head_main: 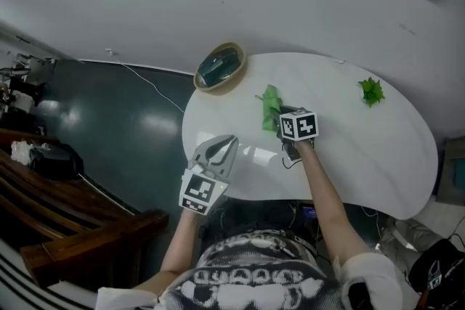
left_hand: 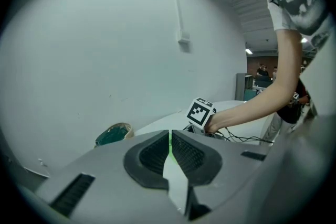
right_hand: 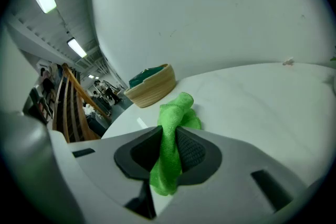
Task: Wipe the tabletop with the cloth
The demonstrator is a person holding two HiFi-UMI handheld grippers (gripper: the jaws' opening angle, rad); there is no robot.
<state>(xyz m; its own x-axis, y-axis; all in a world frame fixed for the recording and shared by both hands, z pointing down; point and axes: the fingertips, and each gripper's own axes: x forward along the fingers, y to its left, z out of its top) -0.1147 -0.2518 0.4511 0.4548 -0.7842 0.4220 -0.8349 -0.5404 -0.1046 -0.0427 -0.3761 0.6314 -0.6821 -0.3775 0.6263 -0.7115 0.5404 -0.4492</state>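
Right gripper view has my right gripper [right_hand: 169,140] pinching the green cloth [right_hand: 181,106], left gripper [left_hand: 169,148] closed on nothing; I'd press it flat on the tabletop [right_hand: 262,107] while sweeping

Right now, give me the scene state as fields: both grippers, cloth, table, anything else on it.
left gripper: jaws together, nothing held, at the table's near-left edge
right gripper: shut on the cloth
cloth: green, bunched, free end lying on the tabletop
tabletop: white, rounded
basket: at the far-left edge, dark teal contents
green leafy item: far right of the tabletop, apart from the cloth
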